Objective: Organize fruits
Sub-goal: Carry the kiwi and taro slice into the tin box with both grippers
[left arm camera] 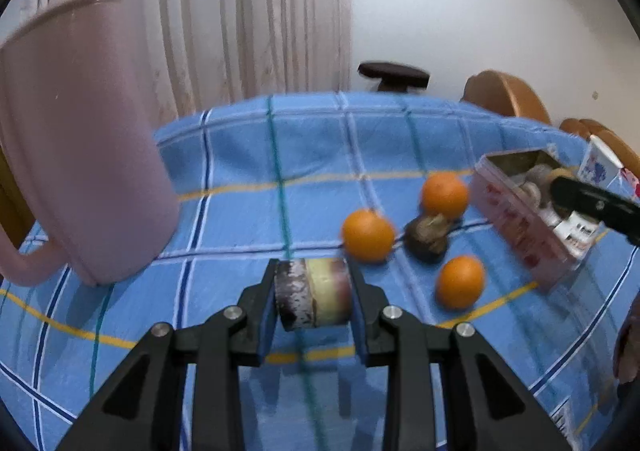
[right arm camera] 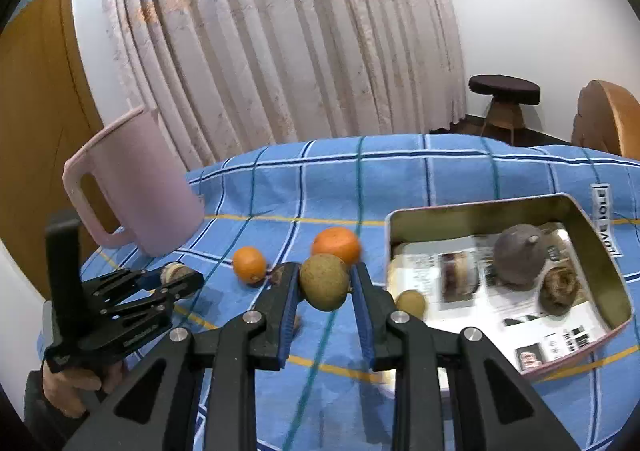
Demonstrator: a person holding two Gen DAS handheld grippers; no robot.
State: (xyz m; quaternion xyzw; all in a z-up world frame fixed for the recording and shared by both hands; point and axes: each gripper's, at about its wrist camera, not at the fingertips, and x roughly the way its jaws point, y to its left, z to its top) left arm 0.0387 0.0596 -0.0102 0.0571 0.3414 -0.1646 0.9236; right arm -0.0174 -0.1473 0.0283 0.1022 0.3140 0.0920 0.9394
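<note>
The left gripper [left arm camera: 314, 293] squeezes a short, round, speckled fruit slice [left arm camera: 314, 293]. The right gripper [right arm camera: 325, 283] squeezes a round brown-green fruit [right arm camera: 324, 283] near the open metal tin [right arm camera: 600, 263].

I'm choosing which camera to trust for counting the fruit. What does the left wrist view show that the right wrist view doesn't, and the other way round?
Only the left wrist view: the left tongs shut on a stubby speckled cylinder, a third orange, a dark brown fruit.

Only the right wrist view: the right tongs shut on a brownish-green fruit, and the tin's floor with a grey round thing.

Both: pink jug, checked cloth, two oranges, open tin.
</note>
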